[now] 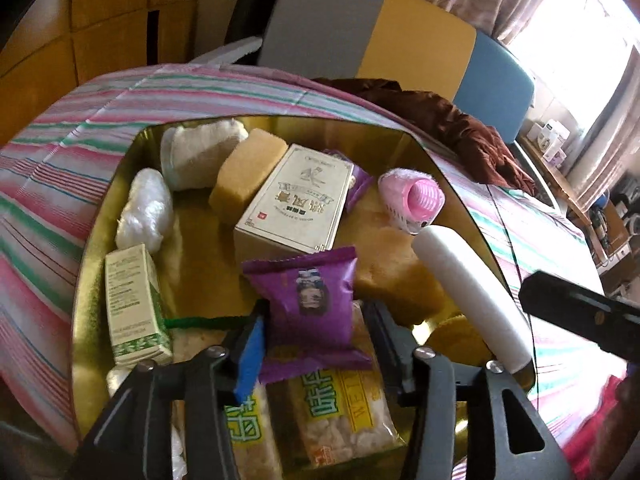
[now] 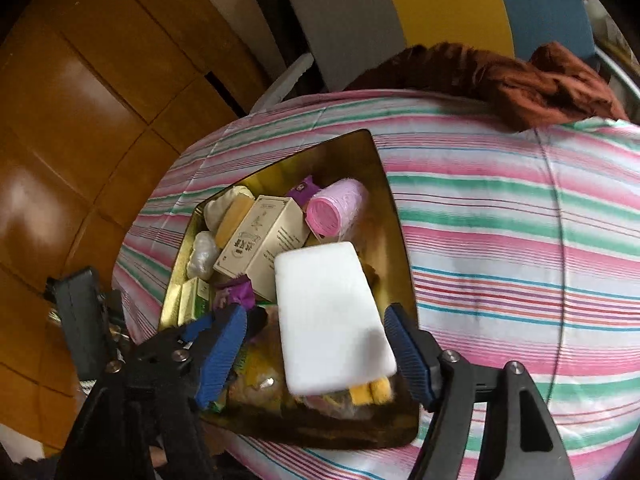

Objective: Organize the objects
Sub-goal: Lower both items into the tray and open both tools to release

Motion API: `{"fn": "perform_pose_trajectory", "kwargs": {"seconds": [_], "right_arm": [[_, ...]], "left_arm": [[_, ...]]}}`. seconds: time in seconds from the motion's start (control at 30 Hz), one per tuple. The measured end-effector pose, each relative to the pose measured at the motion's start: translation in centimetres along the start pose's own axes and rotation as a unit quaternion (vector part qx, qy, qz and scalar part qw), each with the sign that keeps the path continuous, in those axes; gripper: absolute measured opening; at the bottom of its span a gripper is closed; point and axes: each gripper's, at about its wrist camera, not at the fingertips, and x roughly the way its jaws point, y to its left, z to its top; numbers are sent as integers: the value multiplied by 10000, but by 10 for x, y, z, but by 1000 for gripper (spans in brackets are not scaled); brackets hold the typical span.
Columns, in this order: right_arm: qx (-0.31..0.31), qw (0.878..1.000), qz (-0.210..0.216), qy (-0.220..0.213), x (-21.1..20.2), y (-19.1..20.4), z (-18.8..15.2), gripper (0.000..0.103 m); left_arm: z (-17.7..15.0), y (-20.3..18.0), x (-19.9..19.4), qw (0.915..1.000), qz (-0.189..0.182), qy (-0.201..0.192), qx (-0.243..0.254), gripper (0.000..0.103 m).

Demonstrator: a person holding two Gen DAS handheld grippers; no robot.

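Low in the left wrist view, my left hand-held gripper (image 1: pixel 316 344) pinches a crinkly purple snack packet (image 1: pixel 310 312) between its pads, over the near end of the gold tin tray (image 1: pixel 86 280). My right hand-held gripper (image 2: pixel 316 344) stands wide apart around a smooth white foam block (image 2: pixel 328 316); I cannot tell whether the pads touch it. Further in lie a cream carton (image 1: pixel 294 196), a yellow sponge (image 1: pixel 246 170) and a ribbed pink roller (image 1: pixel 414 200). The tray sits on striped cloth (image 2: pixel 500 220).
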Motion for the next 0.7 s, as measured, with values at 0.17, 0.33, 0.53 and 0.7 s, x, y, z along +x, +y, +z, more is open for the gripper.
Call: {"fn": "perform_pose_trajectory", "kwargs": {"seconds": [0.17, 0.33, 0.53, 0.7], "right_arm": [[-31, 10000, -72, -46, -6, -6, -12, 66], [-140, 9999, -62, 68, 10, -1, -12, 54], [-491, 9986, 74, 157, 23, 22, -8, 46], [-627, 9976, -4, 289, 40, 29, -9, 46]], "left_arm": [[-3, 3, -17, 9998, -2, -222, -17, 61], [-7, 4, -41, 9981, 72, -603, 132, 67], [-8, 16, -62, 9965, 113, -824, -22, 65], [-13, 26, -72, 9956, 321, -868, -114, 67]]}}
